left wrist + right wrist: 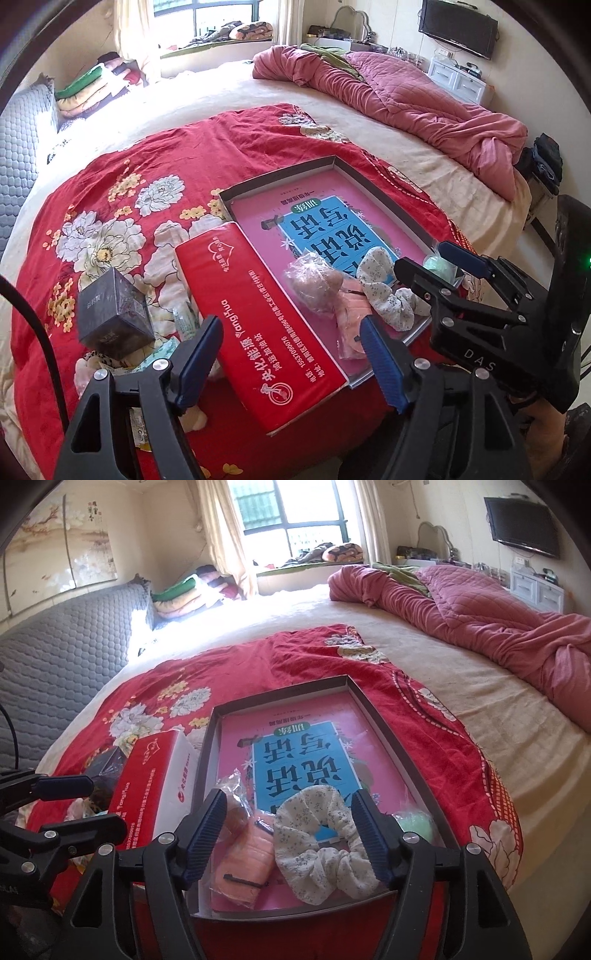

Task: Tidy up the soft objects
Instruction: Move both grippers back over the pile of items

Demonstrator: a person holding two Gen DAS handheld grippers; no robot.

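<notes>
The right gripper [288, 834] is hanging with its jaws wide apart and nothing in them, right above the soft white flowery hair scrunchie [321, 845], which is lying inside the flat grey cardboard tray [388, 720] on the pink book. The left gripper [291, 354] is gaping too, empty, over the red tissue pack [255, 325] beside the tray. I think the right one should be lifting straight up so no cloth snags; the squashed scrunchie is stretching along the tray's near edge.

A red tissue box [258, 332] and dark cube box [112, 314] lie on the floral bedspread [147, 177].
</notes>
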